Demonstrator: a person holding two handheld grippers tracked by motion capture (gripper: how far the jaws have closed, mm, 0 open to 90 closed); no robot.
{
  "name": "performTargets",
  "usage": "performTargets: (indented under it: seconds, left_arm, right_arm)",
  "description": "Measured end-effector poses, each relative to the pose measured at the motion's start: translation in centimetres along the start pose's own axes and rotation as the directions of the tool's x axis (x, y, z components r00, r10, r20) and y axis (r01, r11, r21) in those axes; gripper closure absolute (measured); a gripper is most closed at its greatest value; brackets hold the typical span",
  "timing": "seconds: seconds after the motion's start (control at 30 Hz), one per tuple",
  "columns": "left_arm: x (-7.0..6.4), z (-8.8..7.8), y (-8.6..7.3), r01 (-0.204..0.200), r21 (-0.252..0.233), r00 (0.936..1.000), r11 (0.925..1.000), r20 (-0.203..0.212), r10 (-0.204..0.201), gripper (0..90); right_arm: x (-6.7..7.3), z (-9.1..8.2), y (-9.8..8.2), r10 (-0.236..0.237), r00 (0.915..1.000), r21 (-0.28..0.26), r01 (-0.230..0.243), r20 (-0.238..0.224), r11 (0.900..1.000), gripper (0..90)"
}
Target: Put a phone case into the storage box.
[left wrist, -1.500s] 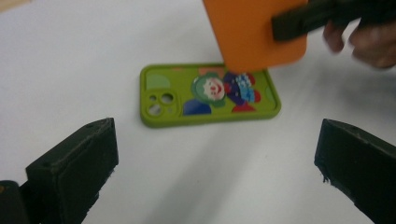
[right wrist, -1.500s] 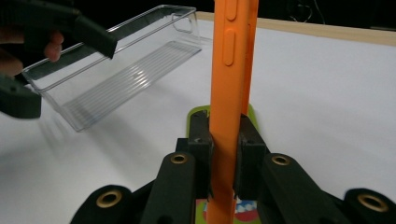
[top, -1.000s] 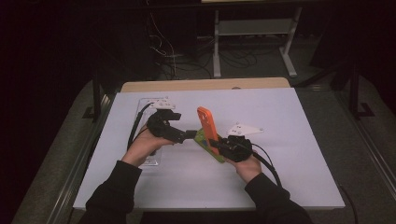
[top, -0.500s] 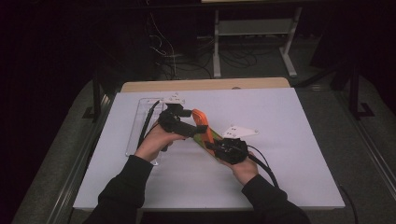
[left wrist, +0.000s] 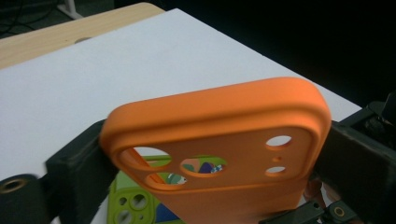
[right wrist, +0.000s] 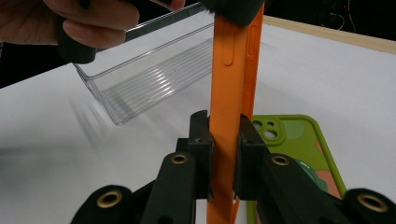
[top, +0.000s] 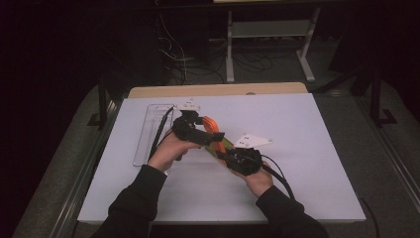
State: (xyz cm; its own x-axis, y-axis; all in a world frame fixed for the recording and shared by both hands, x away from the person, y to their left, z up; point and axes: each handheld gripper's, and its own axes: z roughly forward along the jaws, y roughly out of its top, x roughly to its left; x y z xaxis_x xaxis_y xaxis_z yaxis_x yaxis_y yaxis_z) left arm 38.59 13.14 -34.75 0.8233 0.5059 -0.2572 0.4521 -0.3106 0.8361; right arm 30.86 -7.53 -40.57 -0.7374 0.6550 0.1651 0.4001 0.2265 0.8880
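An orange phone case (top: 212, 126) stands on edge above the table, held between both grippers. My right gripper (right wrist: 223, 140) is shut on its lower end, pads flat against both faces. My left gripper (left wrist: 215, 154) spans the camera-hole end of the orange case (left wrist: 224, 140). Its jaws have just been closing with the case between them and now touch both long edges. A green phone case (right wrist: 299, 135) with a picture lies flat on the white table beneath them. In the high view the left gripper (top: 210, 133) meets the right gripper (top: 221, 151) at mid-table.
A clear plastic tray (top: 148, 131) lies at the table's left, close behind the left hand, also seen as the clear tray (right wrist: 154, 79). The white tabletop (top: 322, 163) ends at a wooden strip (top: 218, 90) at the far edge. Cables trail from both grippers.
The left hand moved right to the orange case, and its jaws went from beside the case to spanning its upper end. The right hand kept still, holding the case.
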Motion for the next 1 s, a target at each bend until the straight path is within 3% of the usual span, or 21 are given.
performTargets:
  seconds: [0.27, 0.57, 0.73, 0.83, 1.0]
  left_arm:
    - [0.1, -0.2, 0.0, -0.004, -0.015, 0.9998, 0.9999, 0.021, 0.004, 12.1]
    - [0.3, -0.1, 0.0, -0.003, 0.009, 0.9991, 1.0000, 0.043, 0.002, 14.8]
    - [0.7, -0.4, 0.2, -0.021, 0.031, 0.9997, 0.9993, 0.013, 0.021, 14.8]
    - [1.0, -0.7, 0.5, -0.027, 0.029, 0.9996, 0.9992, 0.007, 0.027, 14.8]
    - [1.0, -1.2, 1.5, -0.037, 0.034, 0.9991, 0.9987, -0.022, 0.038, 15.0]
  right_arm:
    - [0.1, 0.1, 0.0, -0.024, 0.9997, 0.003, 0.024, 0.010, 1.000, 78.6]
    - [0.0, 0.2, -0.1, -0.052, 0.9986, 0.044, 0.052, 0.006, 0.998, 77.4]
    - [-0.8, -0.5, 0.4, -0.056, 0.9984, 0.067, 0.056, -0.006, 0.996, 57.2]
    - [-1.7, -1.4, 0.5, -0.067, 0.9976, 0.091, 0.068, -0.015, 0.994, 52.8]
    - [-3.2, -3.0, 0.2, -0.046, 0.9989, 0.121, 0.045, 0.007, 0.992, 44.0]
